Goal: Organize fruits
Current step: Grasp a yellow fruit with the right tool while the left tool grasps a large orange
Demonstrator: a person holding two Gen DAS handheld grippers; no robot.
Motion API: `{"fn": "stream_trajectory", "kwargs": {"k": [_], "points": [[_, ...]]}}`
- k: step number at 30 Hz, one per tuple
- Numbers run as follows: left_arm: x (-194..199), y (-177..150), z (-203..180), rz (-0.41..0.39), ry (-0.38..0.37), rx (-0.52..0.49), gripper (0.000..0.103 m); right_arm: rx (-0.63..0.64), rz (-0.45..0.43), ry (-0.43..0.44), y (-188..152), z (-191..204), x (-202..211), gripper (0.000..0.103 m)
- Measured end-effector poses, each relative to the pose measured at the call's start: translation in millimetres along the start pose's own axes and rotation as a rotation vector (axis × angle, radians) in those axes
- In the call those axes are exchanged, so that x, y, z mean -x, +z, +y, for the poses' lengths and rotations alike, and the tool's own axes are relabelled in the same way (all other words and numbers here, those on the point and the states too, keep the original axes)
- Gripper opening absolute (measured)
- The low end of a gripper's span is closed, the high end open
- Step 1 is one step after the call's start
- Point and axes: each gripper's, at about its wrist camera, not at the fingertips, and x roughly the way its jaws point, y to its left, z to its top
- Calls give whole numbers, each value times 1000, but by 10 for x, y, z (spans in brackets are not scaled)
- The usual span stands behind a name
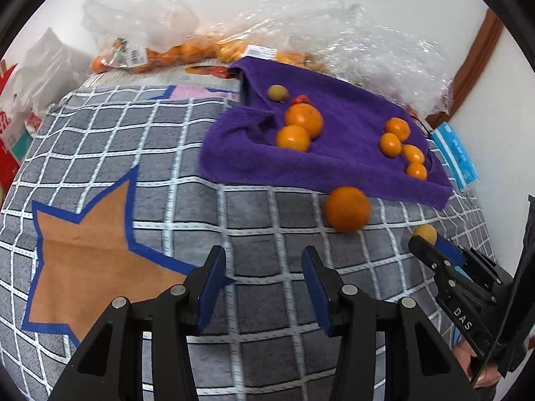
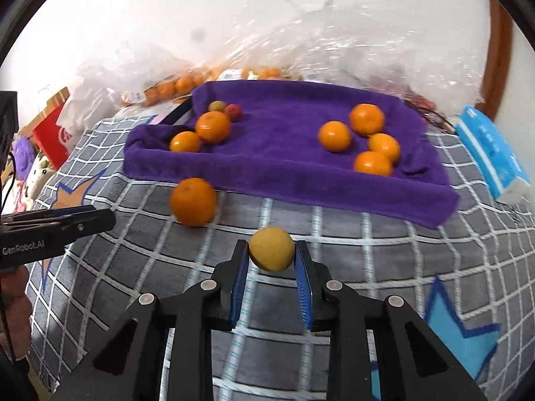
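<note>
A purple towel lies on the checked cloth and carries two groups of oranges: two big ones with a small green fruit and a red one at its left, several smaller ones at its right. One large orange rests on the cloth just in front of the towel. My right gripper is shut on a small yellow fruit. My left gripper is open above the cloth, nothing between its fingers.
Clear plastic bags with more oranges lie behind the towel against the wall. A blue tissue pack sits right of the towel. Red and white packages stand at the far left. A brown star marks the checked cloth.
</note>
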Motion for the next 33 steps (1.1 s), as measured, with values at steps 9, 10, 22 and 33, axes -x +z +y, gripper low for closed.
{"fn": "stream_trajectory", "kwargs": {"k": [9,10,22,33], "points": [[-24,5,-271,9,-38,-58,45,-39,-6,-42,-92,-269,136,27],[-32,9,-298,9,-44,-62,45,-42,-9,-46,-100,-297,157,27],[-270,100,-673,49,-74,-108,46,-79,-8,-89,-171,-566,232,27],[-525,246,-792,60,-17,-103,46,-97,13,-95,-184,-711,155,27]]}}
